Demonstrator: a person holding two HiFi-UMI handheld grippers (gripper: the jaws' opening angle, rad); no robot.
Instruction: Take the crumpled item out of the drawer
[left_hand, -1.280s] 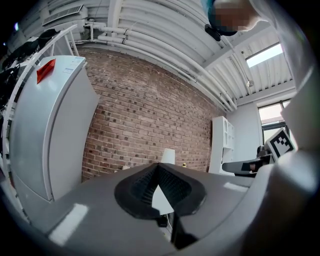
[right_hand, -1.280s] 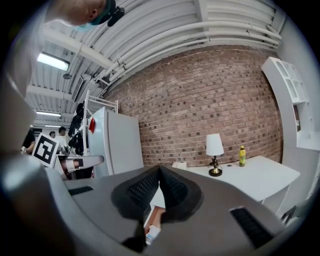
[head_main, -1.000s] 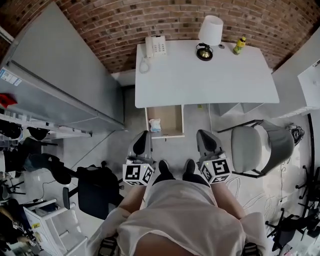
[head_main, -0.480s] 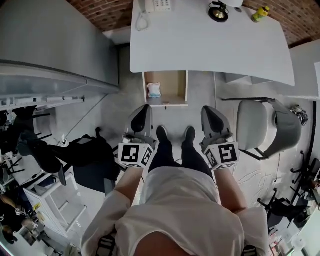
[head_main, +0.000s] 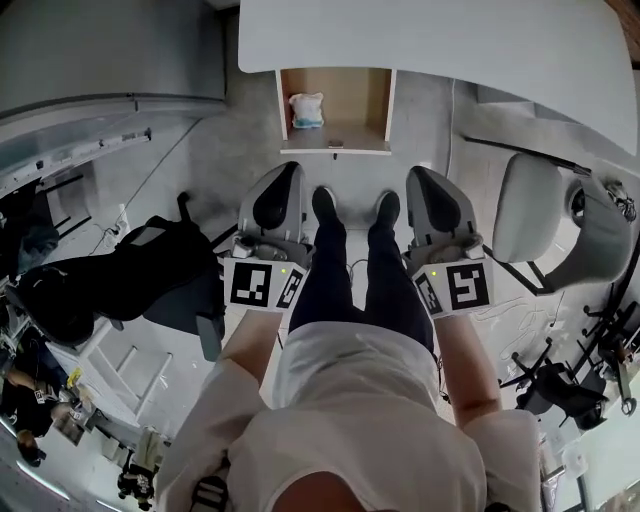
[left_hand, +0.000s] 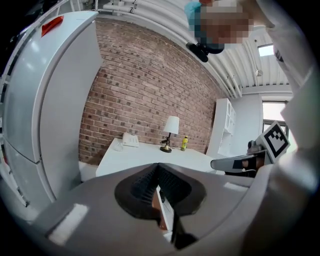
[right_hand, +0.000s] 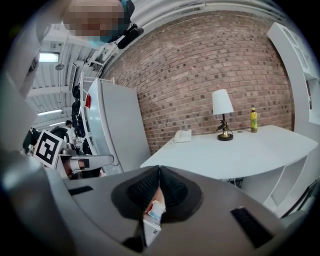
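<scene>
Now, left gripper (head_main: 293, 170): fingers pressed together with nothing between them. In the left gripper view the two ribbed pads (left_hand: 146, 184) meet along one line.
Right gripper (head_main: 413, 172): fingers pressed together at the tips and gripping nothing, as the right gripper view (right_hand: 159, 169) shows.
Pose: both grippers are held low in front of the person, side by side, fingertips pointing forward at the desk. The person's shoes (head_main: 325, 205) stand between the two pairs of fingers.
Crumpled item (head_main: 306, 109): a white and pale blue wad lying in the drawer, straight ahead of the left fingertips and well apart from them. It is ahead of and to the left of the right fingertips. No finger touches it. In the right gripper view it shows far off through the slot below the closed tips (right_hand: 156, 209).
Drawer (head_main: 335, 150): pulled out from under the desk, wooden inside, with its front wall the part nearest both fingertips. The item sits on its left side.
Desk (head_main: 430, 40): white, beyond the drawer and farther ahead of both fingertips.
On the desk: a telephone (left_hand: 131, 140), a lamp (left_hand: 171, 127) and a yellow bottle (left_hand: 184, 143), all far past the fingertips.
Grey chair (head_main: 540, 210): to the right of the right fingers.
</scene>
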